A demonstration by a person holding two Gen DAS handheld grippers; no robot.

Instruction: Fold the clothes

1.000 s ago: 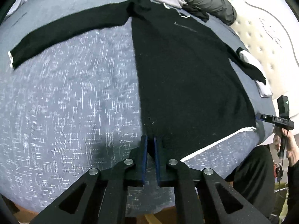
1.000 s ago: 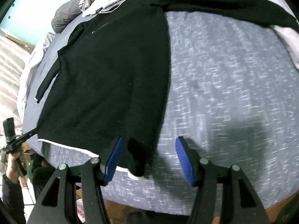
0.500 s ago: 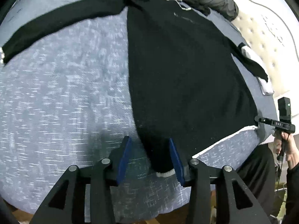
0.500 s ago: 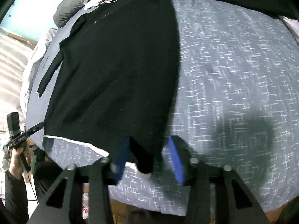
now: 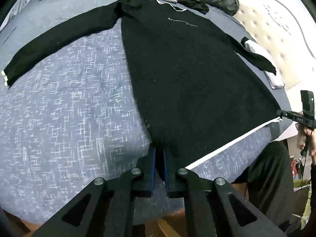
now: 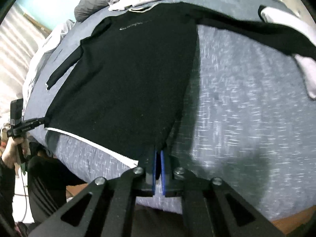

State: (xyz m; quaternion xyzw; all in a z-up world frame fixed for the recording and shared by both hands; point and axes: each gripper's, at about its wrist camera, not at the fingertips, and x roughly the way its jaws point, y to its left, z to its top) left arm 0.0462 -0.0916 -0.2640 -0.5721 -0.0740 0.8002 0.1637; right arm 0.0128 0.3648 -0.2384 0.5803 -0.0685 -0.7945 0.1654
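Your left gripper [image 5: 159,158] and right gripper [image 6: 157,159] each pinch a near hem corner of the black sweater [image 5: 187,75], its length stretching away toward the far collar.

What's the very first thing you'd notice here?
A big black sweater lies spread flat across the blue-grey speckled bedspread, sleeves stretched out to both sides. Each near hem corner is pinched: one by the left gripper, the other by the right gripper.
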